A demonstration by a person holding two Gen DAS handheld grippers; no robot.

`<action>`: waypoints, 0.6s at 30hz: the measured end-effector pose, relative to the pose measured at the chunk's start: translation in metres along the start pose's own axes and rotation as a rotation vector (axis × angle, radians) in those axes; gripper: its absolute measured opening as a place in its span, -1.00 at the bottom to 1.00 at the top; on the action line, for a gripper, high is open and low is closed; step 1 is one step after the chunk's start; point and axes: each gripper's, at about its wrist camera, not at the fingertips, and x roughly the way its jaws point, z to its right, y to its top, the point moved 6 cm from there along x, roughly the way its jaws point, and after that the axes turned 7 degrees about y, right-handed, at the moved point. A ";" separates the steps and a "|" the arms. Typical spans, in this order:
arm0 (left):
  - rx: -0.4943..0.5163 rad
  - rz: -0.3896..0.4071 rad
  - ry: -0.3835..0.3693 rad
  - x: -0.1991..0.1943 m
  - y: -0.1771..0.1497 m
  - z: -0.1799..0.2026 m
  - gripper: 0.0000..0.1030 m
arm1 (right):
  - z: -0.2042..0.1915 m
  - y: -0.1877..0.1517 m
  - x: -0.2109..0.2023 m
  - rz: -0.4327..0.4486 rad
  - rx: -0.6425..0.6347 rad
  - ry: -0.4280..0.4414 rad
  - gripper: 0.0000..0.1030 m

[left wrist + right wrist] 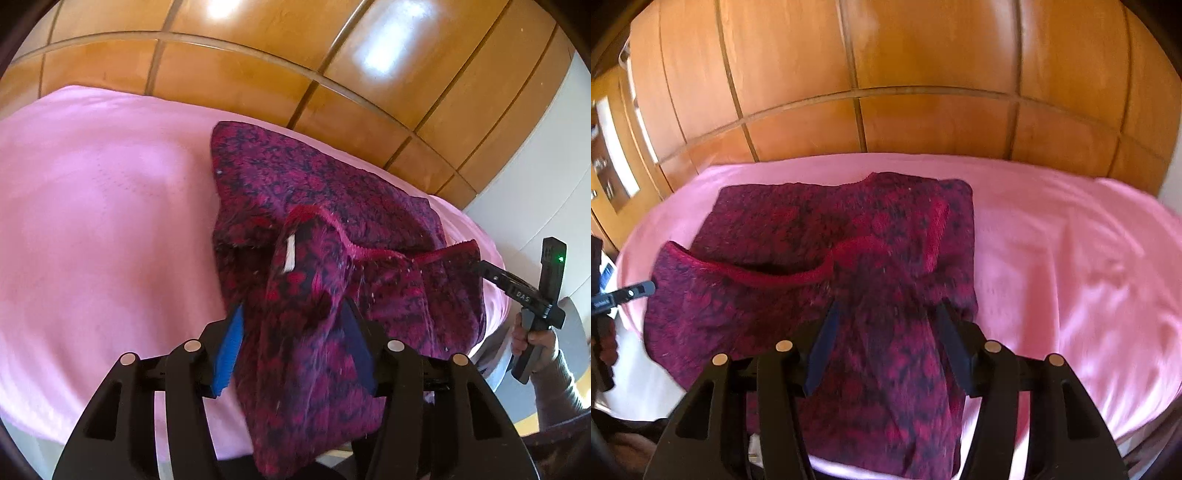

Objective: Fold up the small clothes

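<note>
- Magenta-and-navy fleece garment (pixel 325 206) lies folded on the pink sheet (pixel 92 221), at the sheet's near edge, below the wood-panelled wall (pixel 923 55).
- Left gripper (pixel 291 350): jaws parted, fleece bunched between the pads, not clamped.
- Right gripper (pixel 886 350): jaws likewise parted, straddling a fold of the garment.

Showing as fuzzy, nubby knit: garment (pixel 317 192), magenta and dark, with a ribbed red hem. Lying smooth and matt: pink cloth (pixel 103 221). Gleaming behind: glossy varnished wood panels (pixel 923 55). Looking like matt black plastic: left gripper (pixel 291 347), right gripper (pixel 882 343), with blue pads (pixel 231 354).
</note>
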 end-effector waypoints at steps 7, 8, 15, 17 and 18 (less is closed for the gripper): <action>0.043 0.041 0.001 -0.014 -0.005 0.003 -0.71 | 0.004 -0.007 0.010 -0.066 -0.045 0.012 -0.63; 0.043 0.055 0.000 -0.021 -0.006 0.002 -0.73 | 0.005 -0.009 0.007 -0.065 -0.042 0.018 -0.64; 0.089 0.141 -0.002 -0.055 -0.004 0.016 -0.73 | 0.001 0.004 -0.038 0.021 0.039 0.099 -0.65; 0.079 0.168 -0.004 -0.054 0.008 0.017 -0.73 | 0.007 0.013 -0.037 0.040 0.081 0.111 -0.65; 0.069 0.186 -0.007 -0.053 0.019 0.018 -0.73 | 0.009 0.018 -0.035 0.047 0.093 0.111 -0.65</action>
